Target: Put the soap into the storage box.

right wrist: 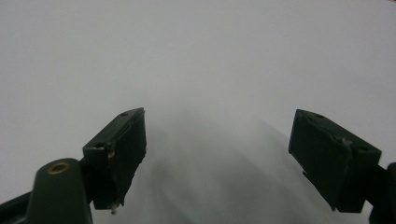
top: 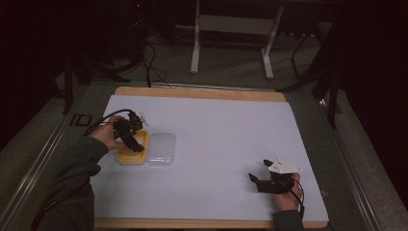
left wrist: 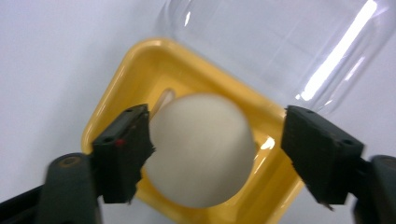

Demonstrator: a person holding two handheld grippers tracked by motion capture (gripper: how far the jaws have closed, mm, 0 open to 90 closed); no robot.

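High view shows the left tongs (top: pixel 136 146) hanging over a yellow tray (top: pixel 126 157) near the left side of the white worktop (top: pixel 216 125), the person's left hand (top: pixel 108 134) behind them. A clear plastic lid (top: pixel 161 149) lies flat on the worktop, touching the tray's right edge. The right tongs (top: pixel 252 179) rest low near the front right of the worktop, well apart from the tray, with the right hand (top: pixel 288 195) gripping them from behind and a cable trailing off.

Left gripper view looks down on a white egg-like ball (left wrist: pixel 201 149) sitting in the yellow tray (left wrist: pixel 119 84). The ball lies between the two black jaws: the left one touches its side, while a gap of yellow tray shows between the ball and the right one. So the left tongs (left wrist: pixel 217 154) stand partly open around the ball without clamping it. The clear lid (left wrist: pixel 280 42) lies just past the tray's far edge, with a bright streak of glare across it. The tray's raised rim rings the ball on all sides.

Right gripper view shows the right tongs (right wrist: pixel 217 158) spread wide with nothing between them, over bare white worktop (right wrist: pixel 196 46).

Beyond the worktop, a white frame's legs (top: pixel 195 53) and loose cables (top: pixel 154 72) stand on the grey floor.
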